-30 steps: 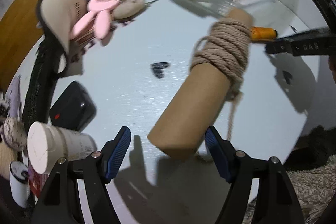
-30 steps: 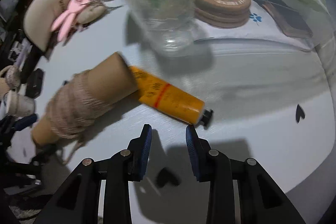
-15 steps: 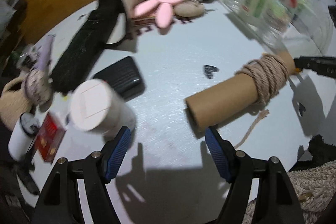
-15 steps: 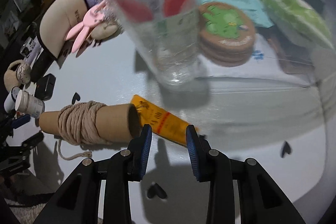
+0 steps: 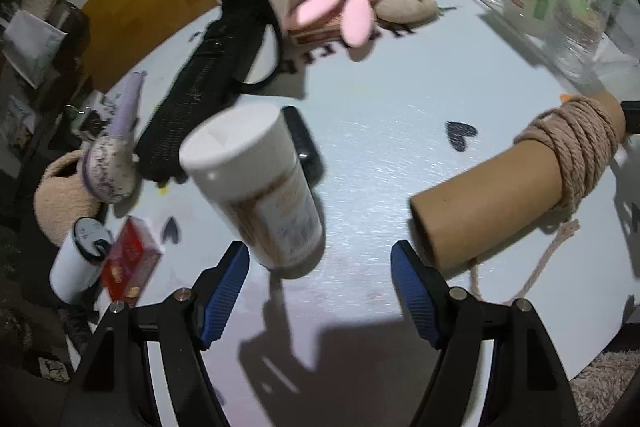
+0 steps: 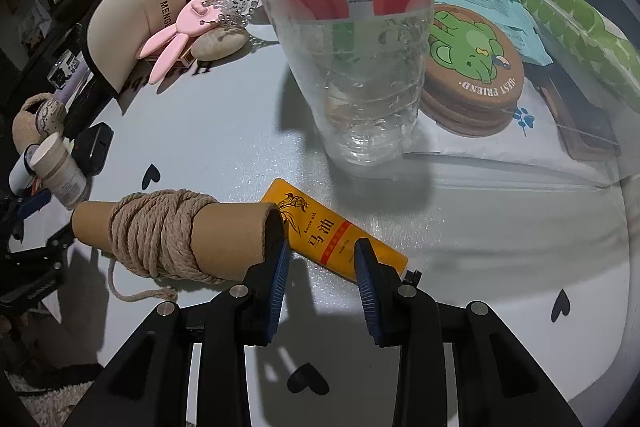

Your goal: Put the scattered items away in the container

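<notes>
Left wrist view: the left gripper is spread wide and grasps nothing. A white-capped bottle stands tilted just ahead of its left finger, at about 11 o'clock from the gap. A cardboard tube wound with rope lies on the table; its near open end sits just beyond the right finger, at about 1 o'clock, and its long axis runs off toward 2 o'clock. Neither item lies between the fingers.

Right wrist view: the right gripper is partly open and holds nothing. An orange tube lies flat directly ahead at 12 o'clock. Its long axis runs from 11 o'clock to 4 o'clock, so that it crosses the gap obliquely, and its black cap lies just beside the right finger. Whether the fingers touch it cannot be told. The cardboard tube's far end abuts the left finger at 10 o'clock. A clear water bottle stands behind, at 12 o'clock. A clear-walled bin holding coasters, probably the container, lies at 2 o'clock.

Judgement: the right gripper is the nearer to the orange tube; closing across its short axis appears to be the coming move.
</notes>
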A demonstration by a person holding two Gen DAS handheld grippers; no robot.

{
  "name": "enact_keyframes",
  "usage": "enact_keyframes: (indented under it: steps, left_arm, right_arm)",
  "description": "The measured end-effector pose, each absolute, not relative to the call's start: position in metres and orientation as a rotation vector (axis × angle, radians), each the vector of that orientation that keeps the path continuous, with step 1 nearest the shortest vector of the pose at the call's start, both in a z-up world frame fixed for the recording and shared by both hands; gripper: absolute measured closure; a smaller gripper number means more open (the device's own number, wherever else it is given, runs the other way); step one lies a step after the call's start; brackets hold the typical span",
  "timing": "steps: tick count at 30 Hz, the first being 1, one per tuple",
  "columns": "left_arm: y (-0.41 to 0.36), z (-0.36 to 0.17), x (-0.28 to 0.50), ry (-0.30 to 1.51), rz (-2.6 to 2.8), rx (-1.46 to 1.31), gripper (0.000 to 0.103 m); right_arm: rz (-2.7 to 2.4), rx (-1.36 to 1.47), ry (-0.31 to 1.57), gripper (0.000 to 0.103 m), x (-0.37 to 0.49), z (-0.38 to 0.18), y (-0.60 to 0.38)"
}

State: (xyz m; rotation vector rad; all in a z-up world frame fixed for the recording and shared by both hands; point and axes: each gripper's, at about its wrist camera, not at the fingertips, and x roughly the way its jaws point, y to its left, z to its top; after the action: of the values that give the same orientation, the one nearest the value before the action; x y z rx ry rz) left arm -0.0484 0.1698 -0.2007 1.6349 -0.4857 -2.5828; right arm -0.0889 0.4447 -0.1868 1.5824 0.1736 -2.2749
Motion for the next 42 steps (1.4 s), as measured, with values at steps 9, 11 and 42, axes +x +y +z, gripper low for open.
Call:
enact_keyframes:
  steps: [9,11,42]
  left_arm:
    - [0.181,-0.199,-0.039,-0.493,-2.652,1.667,0.030]
    - [0.184,-0.199,-0.035,-0.502,-2.665,1.675,0.030]
    - [0.189,-0.172,-0.003,-0.258,-2.898,1.682,0.029]
  right_arm:
    - [-2.270,1.567,0.225,0.069,-0.071,-0.181,0.455]
    - [-2.259,1.576,0.249,0.069,-0.065,-0.180,0.458]
    - [-1.573,1.097,1.055,0.039,-0.006,-0.180,0.393]
